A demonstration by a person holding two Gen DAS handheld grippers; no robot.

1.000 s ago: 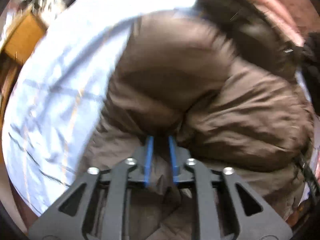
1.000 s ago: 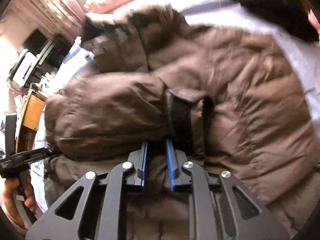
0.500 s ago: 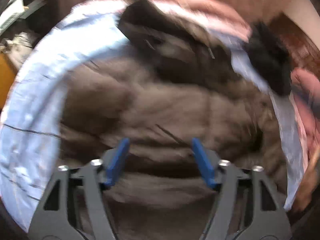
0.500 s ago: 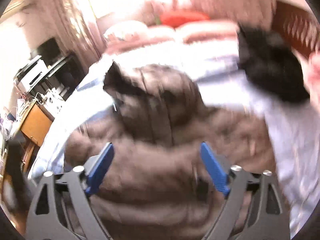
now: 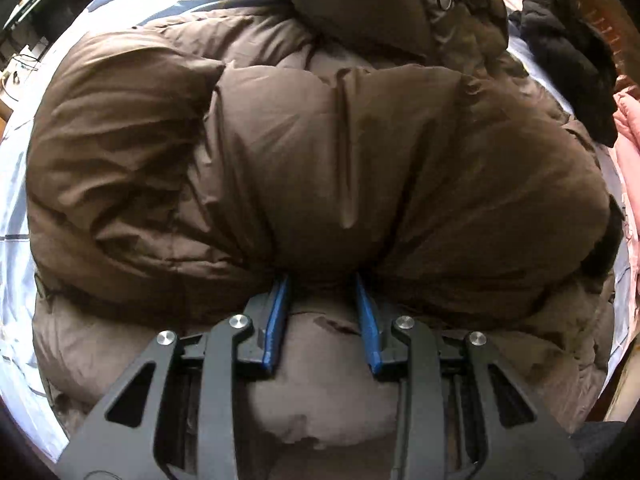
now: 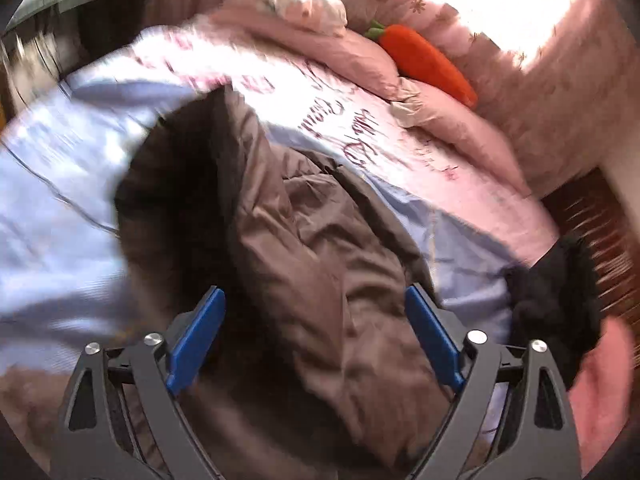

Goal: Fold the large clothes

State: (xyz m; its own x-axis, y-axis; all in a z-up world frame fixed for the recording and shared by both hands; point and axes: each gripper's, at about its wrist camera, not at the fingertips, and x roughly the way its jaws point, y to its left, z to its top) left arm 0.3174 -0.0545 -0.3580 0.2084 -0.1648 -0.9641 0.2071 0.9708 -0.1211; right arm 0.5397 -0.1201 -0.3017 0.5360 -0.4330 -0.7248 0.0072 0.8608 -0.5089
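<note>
Jacket (image 5: 304, 152): brown, padded and puffy, heaped on pale blue bed sheet (image 5: 16, 184), bulging in fat rolls with sheen on the cloth. Probably light for its bulk, soft, springy and rather slick, so likely to puff back open once let go. Best taken at a hem, seam or cuff where the fabric lies thin, not on a fat roll. Left gripper (image 5: 322, 304) pushed low against the bundle, blue pads partly apart with a bulge of padding between; cannot tell whether pinching or only resting. Right gripper (image 6: 316, 336) spread wide, holding nothing, above a flatter, darker stretch of jacket. Black garment (image 6: 552, 304) just beside; orange carrot toy (image 6: 428, 60) well apart on pink bedding (image 6: 360, 56).
</note>
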